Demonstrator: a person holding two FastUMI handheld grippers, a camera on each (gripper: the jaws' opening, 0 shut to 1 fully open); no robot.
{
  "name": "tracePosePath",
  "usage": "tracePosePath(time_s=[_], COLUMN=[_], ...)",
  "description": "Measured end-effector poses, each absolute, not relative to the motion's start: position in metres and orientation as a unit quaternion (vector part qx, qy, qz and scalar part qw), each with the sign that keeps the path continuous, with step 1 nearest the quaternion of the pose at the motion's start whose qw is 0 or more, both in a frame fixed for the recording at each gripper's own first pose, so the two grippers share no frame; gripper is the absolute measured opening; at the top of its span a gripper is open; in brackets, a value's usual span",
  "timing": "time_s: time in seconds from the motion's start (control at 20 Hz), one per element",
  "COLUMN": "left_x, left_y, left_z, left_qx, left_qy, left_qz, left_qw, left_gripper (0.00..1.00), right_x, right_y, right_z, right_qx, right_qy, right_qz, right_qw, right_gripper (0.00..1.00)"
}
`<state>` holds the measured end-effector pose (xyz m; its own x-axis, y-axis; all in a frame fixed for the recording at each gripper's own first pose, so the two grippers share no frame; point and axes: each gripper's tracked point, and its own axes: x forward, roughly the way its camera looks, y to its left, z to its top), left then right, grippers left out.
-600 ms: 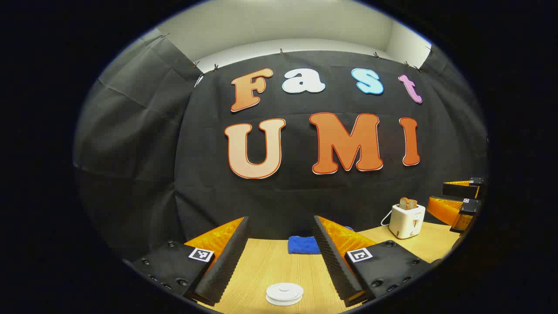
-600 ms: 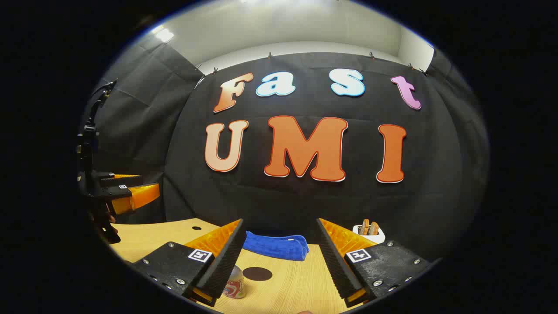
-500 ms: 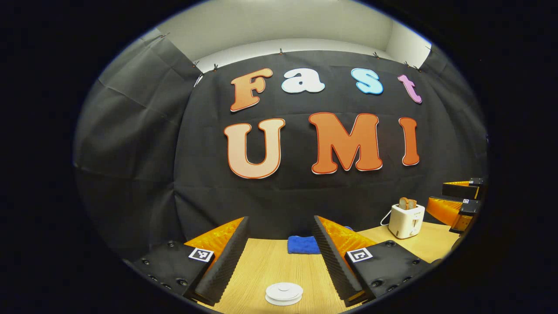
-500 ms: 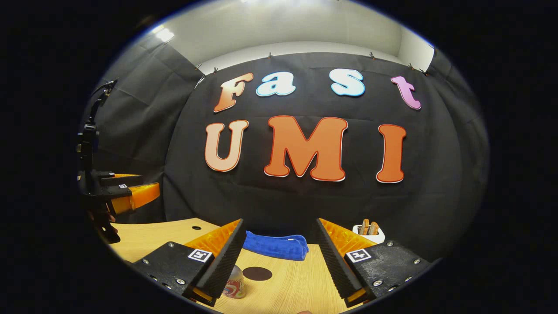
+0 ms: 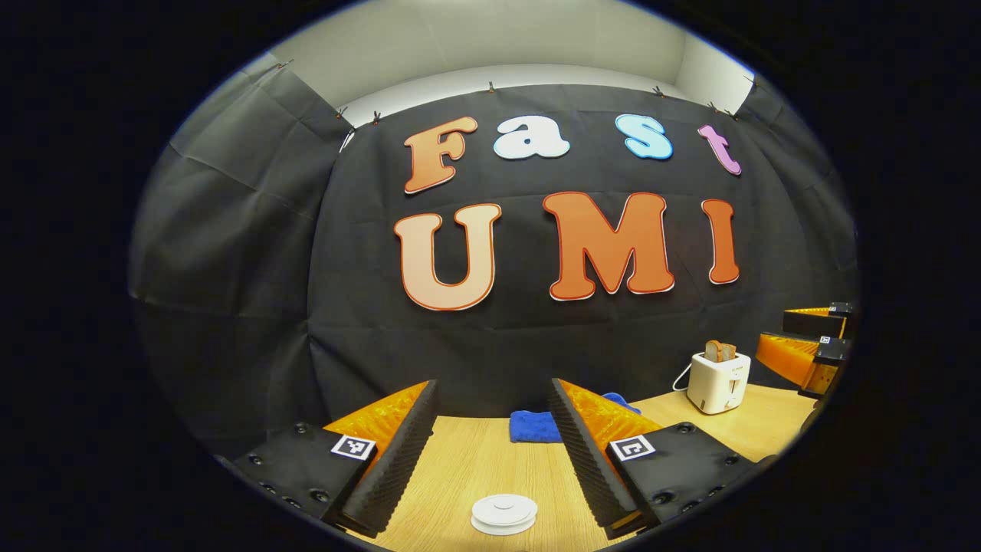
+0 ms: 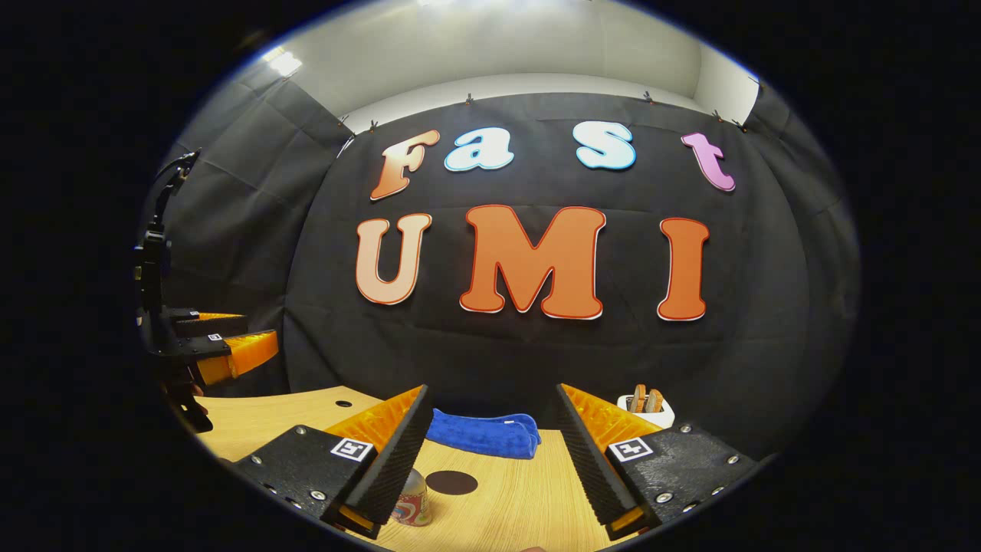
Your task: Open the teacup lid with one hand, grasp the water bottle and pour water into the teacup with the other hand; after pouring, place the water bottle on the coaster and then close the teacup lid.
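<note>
In the left gripper view, the white round teacup lid [image 5: 503,513] sits low on the wooden table [image 5: 475,468], between and below my open left gripper [image 5: 490,429]. Nothing is between its fingers. In the right gripper view, my right gripper [image 6: 490,433] is open and empty above the table. A small bottle with a red label [image 6: 411,502] stands by its left finger [image 6: 391,460], partly hidden behind it. A dark round coaster [image 6: 451,482] lies just right of the bottle. The left gripper [image 6: 222,353] appears far off at the left edge.
A folded blue cloth [image 6: 483,433] lies at the back of the table by the black wall. A white toaster [image 5: 716,381] holding bread stands at the right; the right gripper [image 5: 805,349] hovers beyond it. A small hole [image 6: 343,403] marks the tabletop at left.
Both views have shifted slightly; the left gripper has tilted a little, so the toaster and lid sit marginally differently. Both grippers stay open and nothing was grasped.
</note>
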<state>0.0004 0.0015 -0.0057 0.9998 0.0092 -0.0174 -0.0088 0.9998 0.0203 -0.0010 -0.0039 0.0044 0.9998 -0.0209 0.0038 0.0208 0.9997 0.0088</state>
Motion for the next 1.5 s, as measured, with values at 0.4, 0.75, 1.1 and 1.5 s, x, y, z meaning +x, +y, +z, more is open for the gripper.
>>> tracePosePath(time_s=[0.4, 0.75, 1.1, 1.5], left_x=[0.001, 0.004, 0.007, 0.015], left_y=[-0.002, -0.014, -0.008, -0.002], left_z=[-0.017, -0.047, -0.084, -0.134], left_qx=[0.027, 0.026, 0.028, 0.017], left_qy=[0.019, 0.047, 0.086, 0.124], left_qz=[0.001, -0.013, -0.005, -0.013], left_qw=[0.999, 0.998, 0.996, 0.992], left_gripper=[0.97, 0.97, 0.98, 0.94], right_x=[-0.003, -0.001, -0.003, -0.001], right_y=[0.0, 0.014, 0.044, 0.071], right_z=[0.006, -0.025, -0.062, -0.115], right_qx=[0.001, 0.021, 0.033, 0.025], right_qy=[-0.002, 0.028, 0.063, 0.123], right_qz=[-0.006, 0.021, 0.066, 0.098], right_qw=[1.0, 0.999, 0.995, 0.987], right_gripper=[0.95, 0.96, 0.96, 0.96])
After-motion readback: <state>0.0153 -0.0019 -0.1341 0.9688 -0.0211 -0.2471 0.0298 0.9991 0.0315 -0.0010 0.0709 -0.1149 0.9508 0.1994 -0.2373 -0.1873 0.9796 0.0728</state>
